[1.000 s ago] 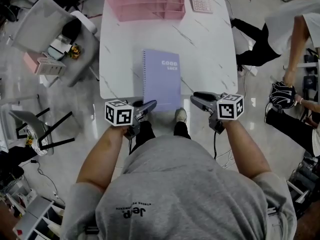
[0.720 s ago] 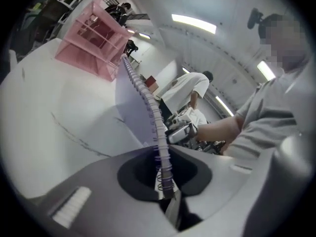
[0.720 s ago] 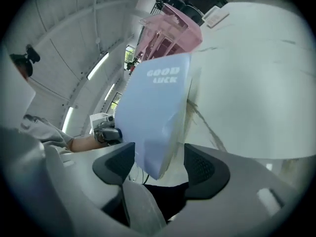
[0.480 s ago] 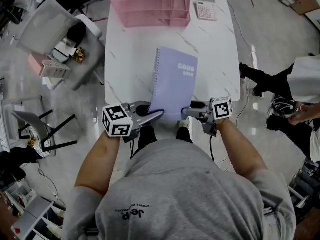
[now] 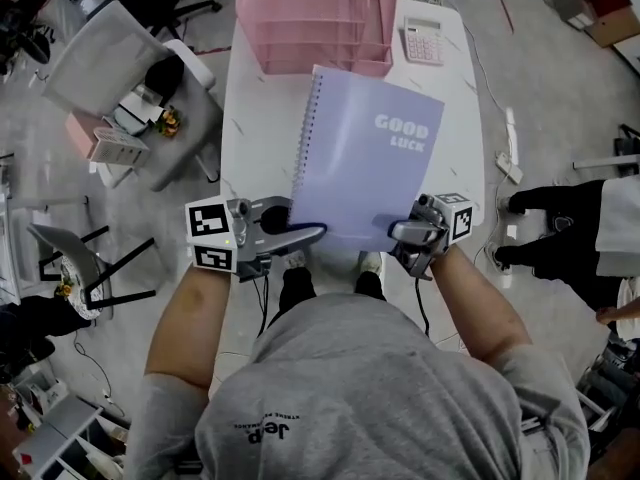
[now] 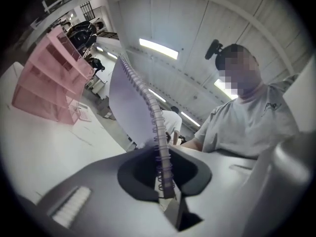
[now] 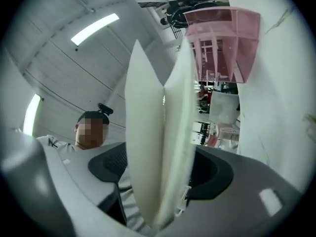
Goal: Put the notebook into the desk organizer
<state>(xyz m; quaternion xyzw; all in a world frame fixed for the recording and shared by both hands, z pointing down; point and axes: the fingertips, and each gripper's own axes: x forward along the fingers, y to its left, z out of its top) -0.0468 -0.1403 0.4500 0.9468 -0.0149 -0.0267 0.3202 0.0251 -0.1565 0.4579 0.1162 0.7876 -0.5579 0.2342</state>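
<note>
Left gripper (image 5: 300, 234) jaws pinch the notebook's (image 5: 365, 168) spiral edge, holding it above the table (image 5: 250, 158). The right gripper's (image 5: 402, 231) jaws have just been opening, with pages loose between them (unclamped). It should regrip before steering the notebook into the pink organizer (image 5: 310, 13).

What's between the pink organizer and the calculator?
Nothing, just a thin strip of bare white table between the pink organizer and the calculator, seen in the head view.

Matt-covered lilac notebook (image 5: 365, 168) (wire spiral spine), pink mesh desk organizer (image 5: 310, 18), glossy marble-look table (image 5: 255, 163).
</note>
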